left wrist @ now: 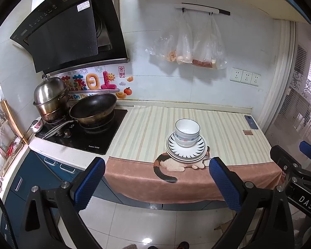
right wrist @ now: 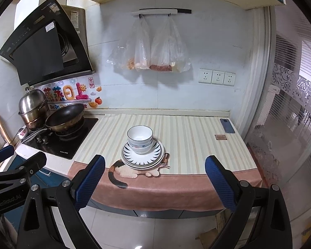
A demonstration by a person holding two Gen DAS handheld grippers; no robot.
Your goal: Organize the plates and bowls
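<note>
Two white bowls [right wrist: 140, 140] sit upright, mouths up, stacked on round striped plates [right wrist: 143, 158] on the striped cloth [right wrist: 188, 145]. Both the left gripper [left wrist: 156, 179] and right gripper [right wrist: 154, 177] are spread wide, holding nothing.

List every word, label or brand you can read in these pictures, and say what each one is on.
"DAS": black body of the right gripper.
"GenRobot.AI": black body of the left gripper.
"Be On Th": colourful wall sticker, rest hidden by the dark wok.
Too small or blurred: black range hood labels, black glass hob brand.
</note>
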